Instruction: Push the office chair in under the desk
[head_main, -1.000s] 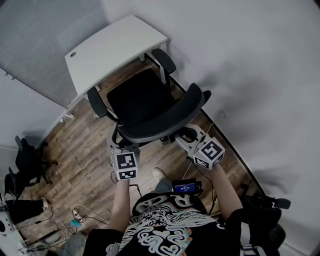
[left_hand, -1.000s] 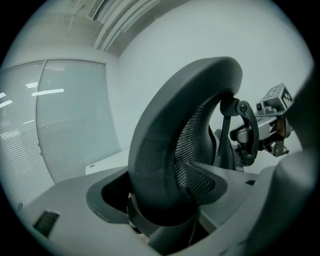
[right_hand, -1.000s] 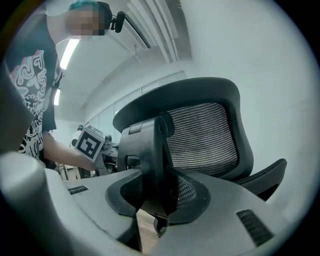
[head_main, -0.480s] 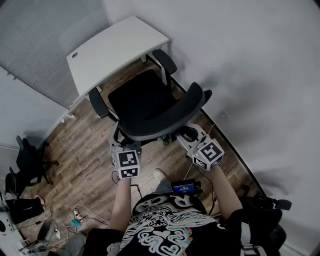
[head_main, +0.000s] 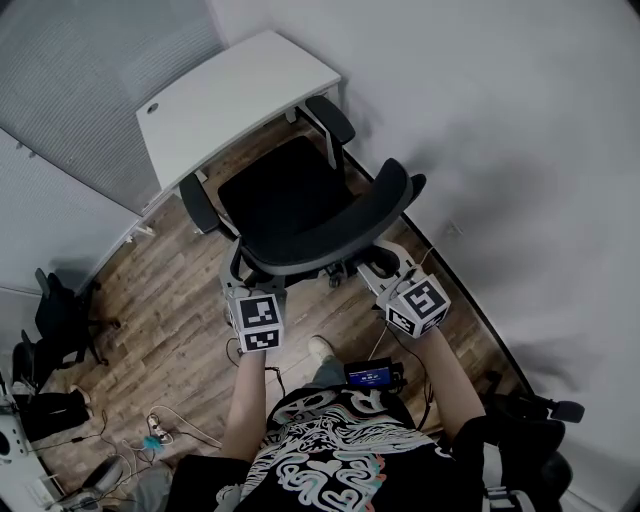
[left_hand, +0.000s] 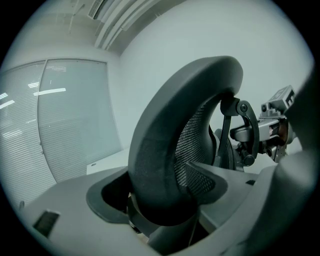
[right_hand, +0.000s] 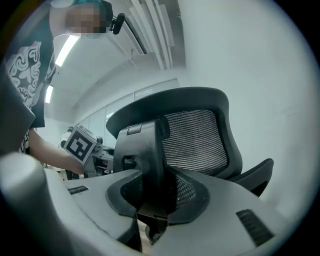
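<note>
A black office chair (head_main: 285, 195) stands on the wood floor, its seat facing a white desk (head_main: 240, 95) and partly under the desk's near edge. Its curved mesh backrest (head_main: 335, 235) faces me. My left gripper (head_main: 240, 285) is shut on the backrest's left rim (left_hand: 165, 150), which fills the space between the jaws. My right gripper (head_main: 383, 268) is shut on the black support spine (right_hand: 147, 160) behind the mesh back (right_hand: 195, 140). In each gripper view the other gripper shows beyond the backrest.
A white wall (head_main: 520, 150) runs close along the chair's right side. Window blinds (head_main: 90, 60) stand behind the desk. Another dark chair (head_main: 55, 320) is at the far left, with cables and a power strip (head_main: 150, 435) on the floor nearby.
The chair has rolled a little toward the desk, and both grippers have moved forward with it, still holding the backrest.
</note>
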